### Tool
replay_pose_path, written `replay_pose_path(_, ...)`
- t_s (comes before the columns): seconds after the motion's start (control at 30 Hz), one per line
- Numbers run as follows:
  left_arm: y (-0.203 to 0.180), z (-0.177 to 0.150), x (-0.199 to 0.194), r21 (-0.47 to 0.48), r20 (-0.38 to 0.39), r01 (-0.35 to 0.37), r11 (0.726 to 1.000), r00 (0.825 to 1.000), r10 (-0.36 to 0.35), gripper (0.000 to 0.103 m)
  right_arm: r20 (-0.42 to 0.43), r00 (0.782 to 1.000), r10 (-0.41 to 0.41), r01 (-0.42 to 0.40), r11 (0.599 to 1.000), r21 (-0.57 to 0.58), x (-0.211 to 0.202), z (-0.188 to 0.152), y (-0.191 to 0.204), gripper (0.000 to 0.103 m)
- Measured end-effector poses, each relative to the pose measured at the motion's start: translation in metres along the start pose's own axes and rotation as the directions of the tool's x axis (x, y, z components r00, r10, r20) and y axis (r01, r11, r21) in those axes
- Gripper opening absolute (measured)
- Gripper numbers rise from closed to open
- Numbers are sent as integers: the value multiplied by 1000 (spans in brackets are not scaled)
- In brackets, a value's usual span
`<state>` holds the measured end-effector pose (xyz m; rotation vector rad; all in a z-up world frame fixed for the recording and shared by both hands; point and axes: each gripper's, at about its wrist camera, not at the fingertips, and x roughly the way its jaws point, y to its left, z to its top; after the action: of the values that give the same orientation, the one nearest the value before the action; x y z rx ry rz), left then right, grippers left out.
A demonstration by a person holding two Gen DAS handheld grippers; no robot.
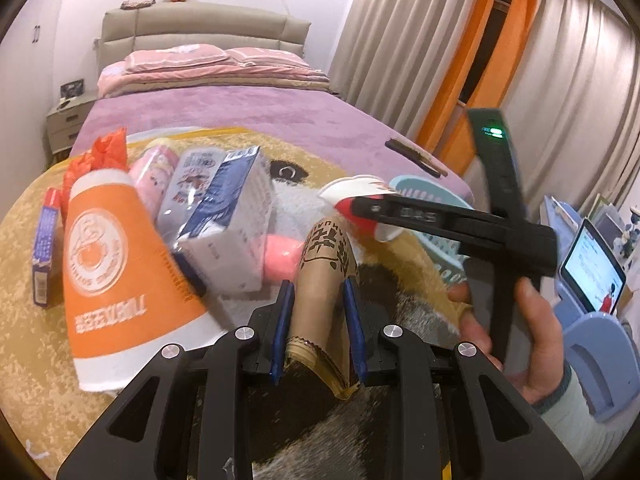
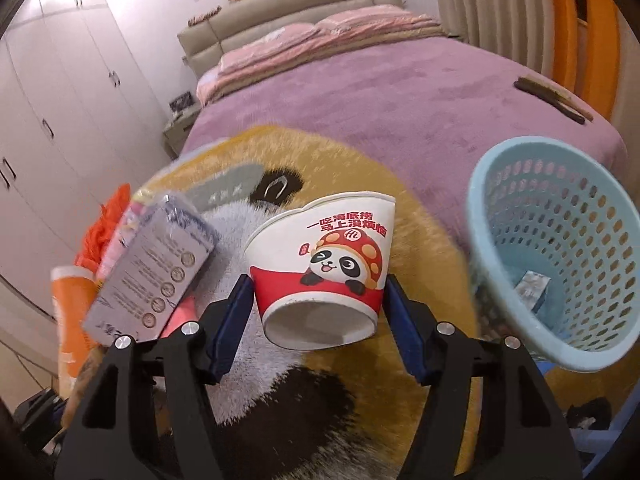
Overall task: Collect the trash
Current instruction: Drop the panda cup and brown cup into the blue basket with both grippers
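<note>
On my left feed I see a matt kraft-paper cup [image 1: 326, 276] and a glossy orange paper cup [image 1: 108, 264] at nine o'clock. The blanket [image 1: 24, 248] under them looks plush and fuzzy. On my right feed, the panda paper cup [image 2: 324, 276] has a smooth printed coat, and the blue basket [image 2: 556, 248] at three o'clock is perforated matt plastic.

Black plastic left gripper [image 1: 318, 312] and right gripper [image 2: 320, 320], blue pads, silver screws; hand [image 1: 532, 344] in pale sleeve [image 1: 576, 404] with green cuff.
</note>
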<state>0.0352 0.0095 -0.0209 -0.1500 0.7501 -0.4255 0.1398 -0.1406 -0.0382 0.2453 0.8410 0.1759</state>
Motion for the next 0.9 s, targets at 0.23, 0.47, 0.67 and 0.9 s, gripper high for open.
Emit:
replay_pose_path(0.23, -38, 27, 14, 44, 30, 27, 999, 999, -29, 24, 107, 994, -34, 27, 997, 71, -55, 13, -48, 62)
replay_pose_path(0.47, -97, 66, 54, 112, 51, 40, 993, 998, -46, 24, 170, 975, -146, 120, 981, 155, -89, 23, -117, 62)
replay_pose_path(0.67, -142, 89, 108, 150, 14, 72, 986, 997, -75, 25, 149, 967, -208, 169, 957, 234, -91, 22, -171, 62)
replay_pose_path(0.9, -168, 96, 171, 147, -63, 99, 984, 994, -91, 25, 86, 962, -258, 221, 926, 306, -75, 15, -218, 62)
